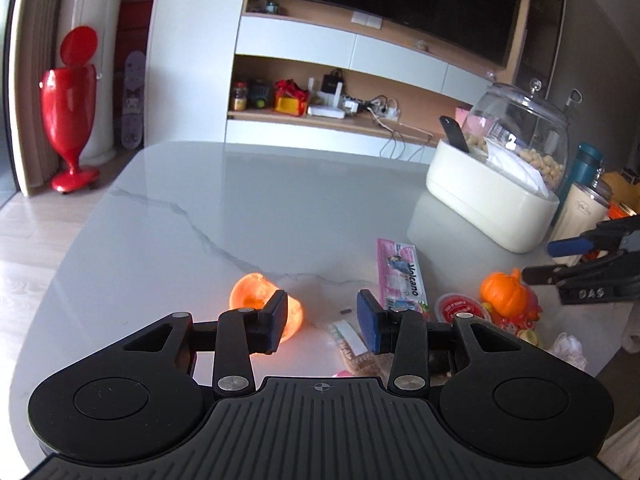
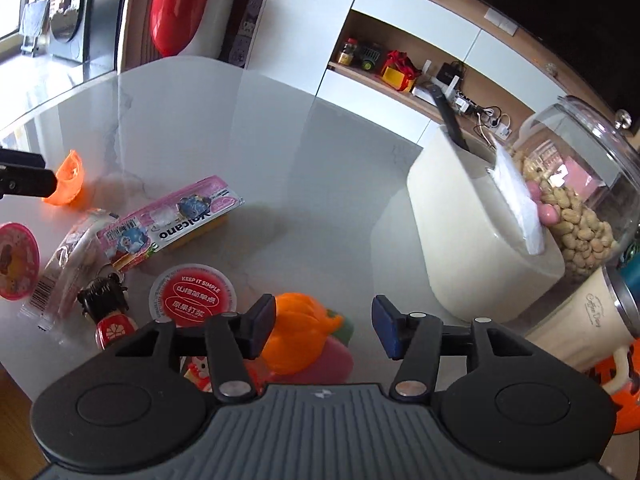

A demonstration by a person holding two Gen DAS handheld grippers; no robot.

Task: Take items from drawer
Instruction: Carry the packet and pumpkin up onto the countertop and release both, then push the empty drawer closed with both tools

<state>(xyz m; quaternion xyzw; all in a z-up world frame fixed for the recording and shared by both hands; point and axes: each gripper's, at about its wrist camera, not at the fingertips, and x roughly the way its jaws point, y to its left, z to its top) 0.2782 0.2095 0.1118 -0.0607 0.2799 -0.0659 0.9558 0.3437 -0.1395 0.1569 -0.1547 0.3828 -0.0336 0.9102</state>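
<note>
Both grippers hang over a pale marble desk (image 1: 240,200) scattered with small items; no drawer is in view.

The left gripper (image 1: 322,318) has its fingers spread wide with nothing between them. Just past its left finger lies a glowing orange translucent cup (image 1: 256,296) on its side. Ahead of its right finger lies a pink Volcano pack (image 1: 400,272), and under that finger a clear snack wrapper (image 1: 352,344) shows.

The right gripper (image 2: 324,326) also has its fingers apart and empty. Between and below them sits an orange pumpkin toy (image 2: 300,332), resting against a pink soft thing (image 2: 332,360); whether the left finger touches the pumpkin cannot be told. To the left lie a round red-lidded cup (image 2: 194,294), a small doll figure (image 2: 106,312) and a pink round lid (image 2: 16,260) at the desk's edge.

Farther right stand a cream oblong container (image 2: 472,248), a glass jar of peanuts (image 2: 580,208) and a cream mug (image 2: 588,328).
</note>
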